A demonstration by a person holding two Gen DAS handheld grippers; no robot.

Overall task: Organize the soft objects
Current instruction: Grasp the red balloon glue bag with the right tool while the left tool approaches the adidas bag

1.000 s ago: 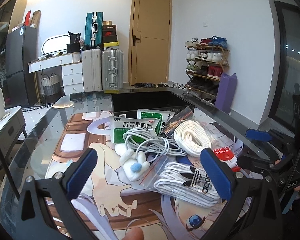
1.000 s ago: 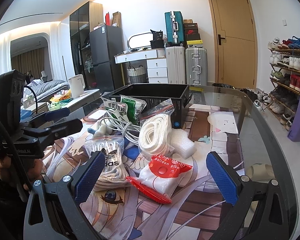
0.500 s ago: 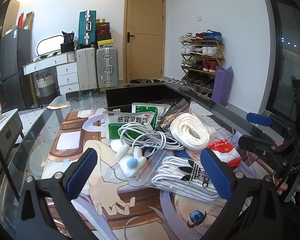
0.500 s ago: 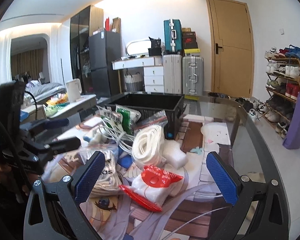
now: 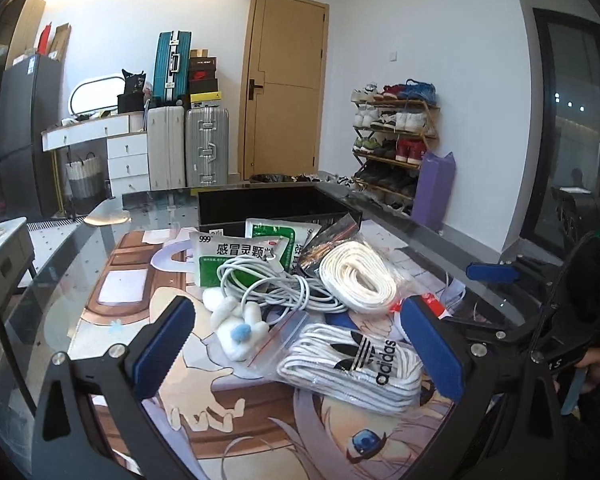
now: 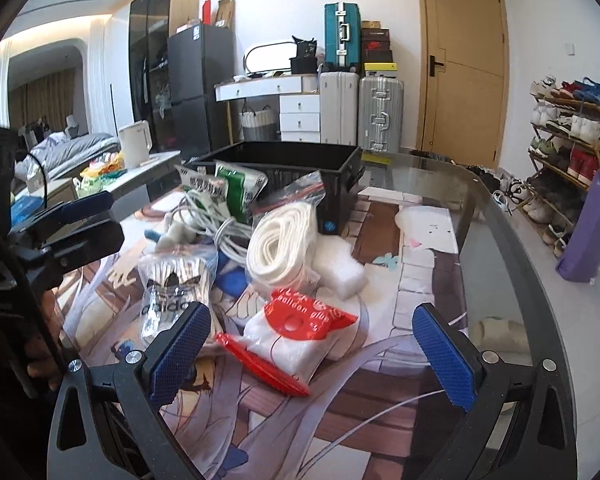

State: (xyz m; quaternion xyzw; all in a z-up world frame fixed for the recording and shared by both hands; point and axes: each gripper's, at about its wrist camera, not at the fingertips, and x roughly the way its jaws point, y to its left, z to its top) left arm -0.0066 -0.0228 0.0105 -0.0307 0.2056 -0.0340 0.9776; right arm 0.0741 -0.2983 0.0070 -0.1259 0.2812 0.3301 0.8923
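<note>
Left wrist view: the left gripper (image 5: 300, 344) is held with jaws spread wide and empty above the bagged white laces (image 5: 354, 368), which lie at the near edge of the pile on the printed mat (image 5: 140, 280). In the right wrist view, the right gripper (image 6: 312, 356) is likewise spread and empty, and the red-and-white balloon packet (image 6: 296, 336) is framed between its pads. The black crate (image 6: 300, 160), judged to be the destination, stands just behind the pile.

Risks:
- The slick plastic bags may slip from the pads if they are pinched at a loose corner.
- The white cable (image 5: 268, 284) lies tangled against the coiled white rope (image 5: 358, 276); neighbouring items may be dragged if either is lifted.

Compared with one second earlier, both grippers are seen lower and closer to the pile. No item has been displaced.
</note>
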